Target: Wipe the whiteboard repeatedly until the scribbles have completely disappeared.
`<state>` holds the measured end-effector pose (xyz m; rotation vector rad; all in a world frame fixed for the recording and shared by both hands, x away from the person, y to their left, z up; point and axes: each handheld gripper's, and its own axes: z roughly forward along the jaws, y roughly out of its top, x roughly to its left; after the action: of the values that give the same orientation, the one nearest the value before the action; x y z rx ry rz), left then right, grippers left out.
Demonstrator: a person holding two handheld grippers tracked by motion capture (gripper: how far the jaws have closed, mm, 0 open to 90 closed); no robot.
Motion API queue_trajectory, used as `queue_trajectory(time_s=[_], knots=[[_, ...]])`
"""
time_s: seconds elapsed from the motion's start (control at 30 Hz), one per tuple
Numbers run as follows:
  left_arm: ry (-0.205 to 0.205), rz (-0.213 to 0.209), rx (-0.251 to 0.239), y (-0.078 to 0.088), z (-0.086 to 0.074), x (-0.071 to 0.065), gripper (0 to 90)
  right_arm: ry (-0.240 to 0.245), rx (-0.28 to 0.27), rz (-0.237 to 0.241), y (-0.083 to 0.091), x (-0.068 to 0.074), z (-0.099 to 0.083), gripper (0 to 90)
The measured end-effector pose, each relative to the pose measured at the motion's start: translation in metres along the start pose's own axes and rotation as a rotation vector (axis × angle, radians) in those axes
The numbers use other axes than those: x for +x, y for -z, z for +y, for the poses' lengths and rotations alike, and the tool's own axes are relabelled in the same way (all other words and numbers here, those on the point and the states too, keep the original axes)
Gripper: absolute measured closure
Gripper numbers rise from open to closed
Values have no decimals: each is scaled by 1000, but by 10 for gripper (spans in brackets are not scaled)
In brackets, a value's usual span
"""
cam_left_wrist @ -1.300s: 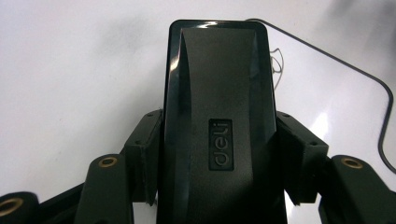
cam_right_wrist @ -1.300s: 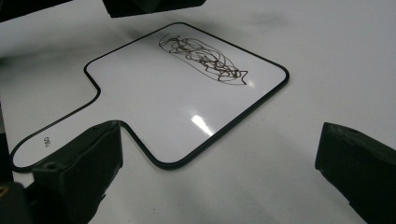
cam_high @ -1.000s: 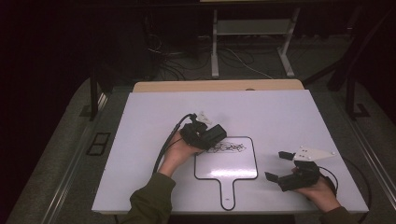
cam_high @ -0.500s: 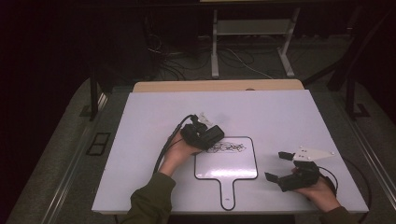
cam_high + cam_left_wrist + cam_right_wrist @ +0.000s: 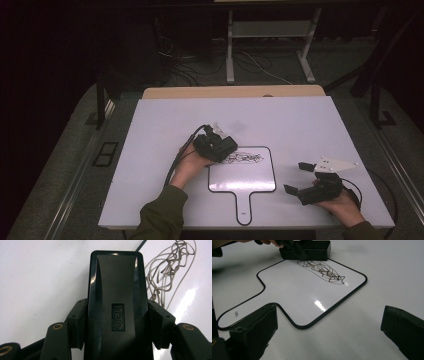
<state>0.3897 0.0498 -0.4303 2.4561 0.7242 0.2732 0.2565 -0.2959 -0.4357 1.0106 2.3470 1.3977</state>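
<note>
Gripping eraser (image 5: 116,305), left gripper (image 5: 220,147) level

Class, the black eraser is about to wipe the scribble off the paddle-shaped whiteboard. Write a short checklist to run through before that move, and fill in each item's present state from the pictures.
1. Left claw shut on the eraser, pads pressing both its sides: ok.
2. Eraser placed at the scribble; it sits at the whiteboard's far left corner, beside the marks: ok.
3. Eraser face flat on the board: cannot tell.
4. Right claw off the wiping path, open and empty to the right of the board: ok.
5. Board held steady against sliding; nothing grips or presses it: not ok.
6. Scribble uncovered and in plain sight: ok.
</note>
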Motion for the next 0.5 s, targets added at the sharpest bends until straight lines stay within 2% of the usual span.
queue_trajectory(time_s=[0.3,0.5], knots=[[-22,-7,-6,-3,3,-8,390,1,2,0,0,0,0,0],[-32,-31,-7,-4,6,-14,390,1,1,0,0,0,0,0]])
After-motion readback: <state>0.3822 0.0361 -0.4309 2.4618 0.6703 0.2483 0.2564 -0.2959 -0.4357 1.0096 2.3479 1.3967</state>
